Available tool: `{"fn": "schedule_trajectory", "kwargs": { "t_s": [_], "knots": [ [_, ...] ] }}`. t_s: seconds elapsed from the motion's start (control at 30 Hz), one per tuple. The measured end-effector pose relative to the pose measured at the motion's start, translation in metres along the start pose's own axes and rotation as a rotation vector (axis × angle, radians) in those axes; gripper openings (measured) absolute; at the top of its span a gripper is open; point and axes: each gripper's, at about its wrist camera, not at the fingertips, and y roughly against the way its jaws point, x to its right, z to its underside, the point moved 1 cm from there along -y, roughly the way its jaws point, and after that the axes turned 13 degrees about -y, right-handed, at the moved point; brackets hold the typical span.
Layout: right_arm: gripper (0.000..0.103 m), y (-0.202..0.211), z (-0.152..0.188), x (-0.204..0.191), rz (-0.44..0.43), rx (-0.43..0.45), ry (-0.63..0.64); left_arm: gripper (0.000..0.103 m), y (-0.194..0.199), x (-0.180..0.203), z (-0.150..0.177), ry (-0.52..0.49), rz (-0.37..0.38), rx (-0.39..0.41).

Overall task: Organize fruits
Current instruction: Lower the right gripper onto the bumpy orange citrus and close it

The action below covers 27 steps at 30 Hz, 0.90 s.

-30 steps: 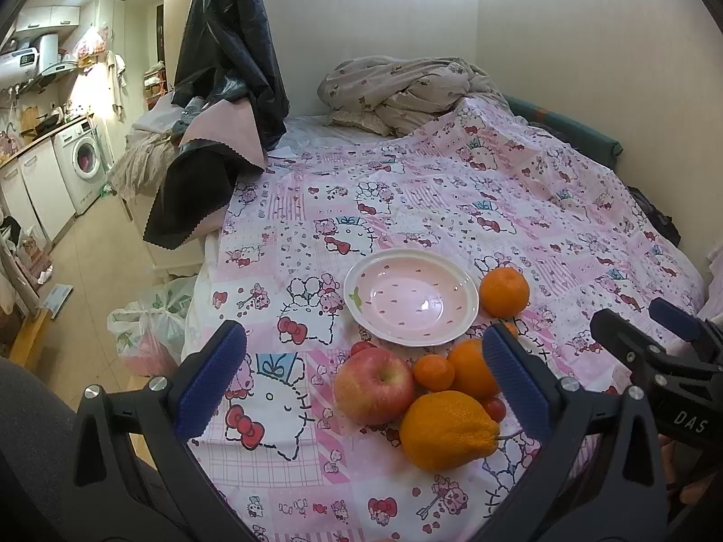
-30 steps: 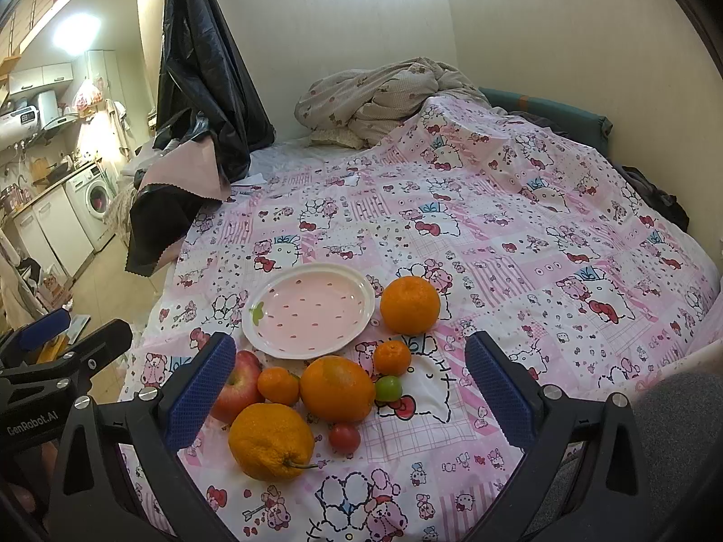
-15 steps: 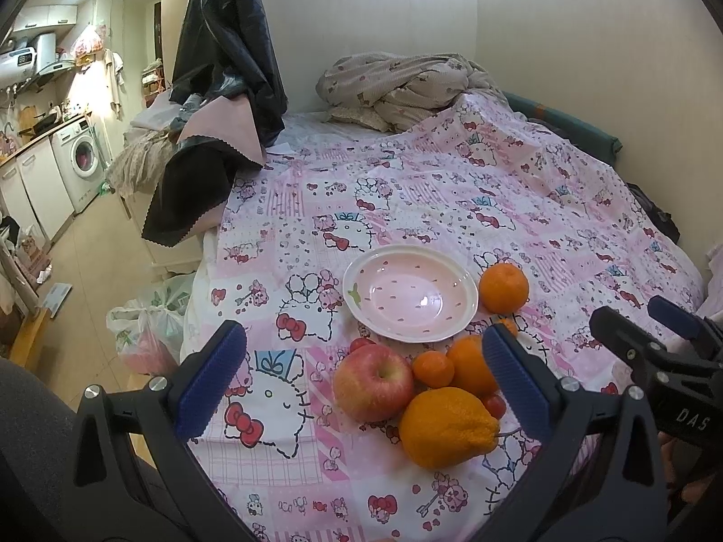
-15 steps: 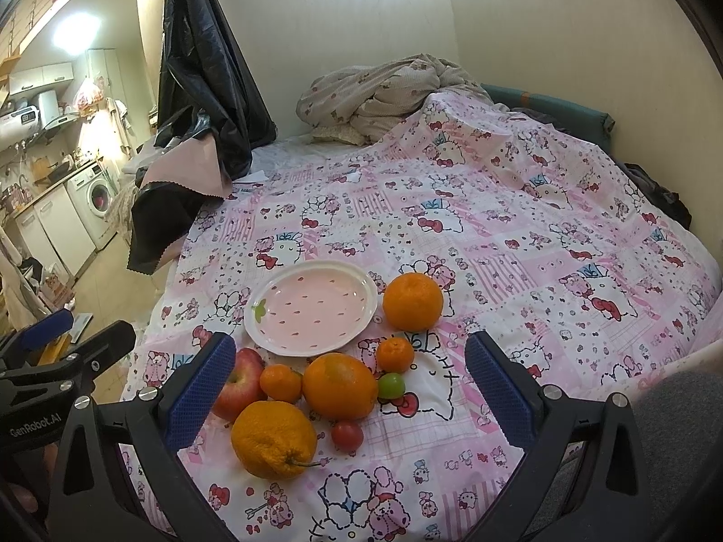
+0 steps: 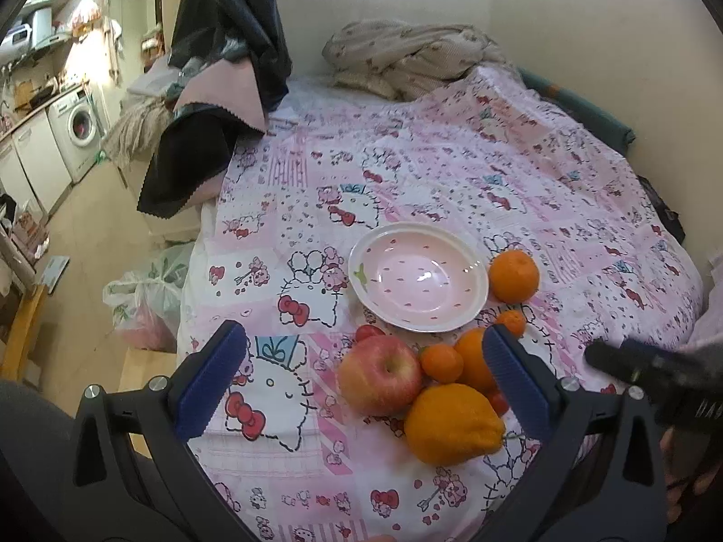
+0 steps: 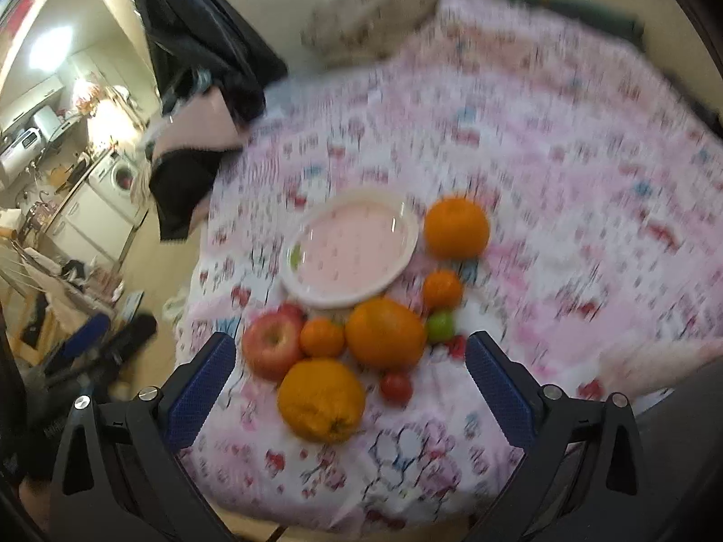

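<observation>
Both your left gripper (image 5: pixel 361 379) and right gripper (image 6: pixel 350 384) hang wide apart and empty above the fruit heap just beside the bare pink plate (image 5: pixel 470 266), so you're at the approach: next, straddle the apple (image 5: pixel 379 375) squarely.

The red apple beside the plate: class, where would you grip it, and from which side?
Grip the red apple across its round middle, coming from above with the left hand-held gripper. It sits stem dimple up; its left side is clear, while a small mandarin crowds its right.
</observation>
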Motion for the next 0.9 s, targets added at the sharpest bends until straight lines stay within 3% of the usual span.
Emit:
{"fn": "schedule_trajectory", "kwargs": {
  "t_s": [0.2,0.37,0.5,0.63,0.73,0.9],
  "knots": [
    [0.103,-0.049,-0.002,0.017,0.023,-0.246,-0.120,0.103,-0.030,-0.015,-0.017,0.026,-0.007,-0.106],
    [0.103,-0.098,0.019,0.005,0.040,-0.421,-0.117,0.103,-0.050,-0.027,-0.013,0.079,0.011,-0.168],
    [0.103,-0.130,0.029,-0.004,0.102,-0.473,-0.071,0.103,-0.061,-0.037,-0.004,0.134,0.023,-0.213],
    [0.103,-0.152,0.039,-0.007,0.098,-0.527,-0.074,0.103,-0.067,-0.044,0.001,0.164,0.021,-0.235],
    [0.102,-0.163,0.040,-0.006,0.143,-0.513,-0.062,0.103,-0.071,-0.046,0.002,0.177,0.028,-0.245],
    [0.085,-0.157,0.040,-0.005,0.110,-0.493,-0.046,0.103,-0.074,-0.045,0.002,0.177,0.029,-0.251]
  ]
}}
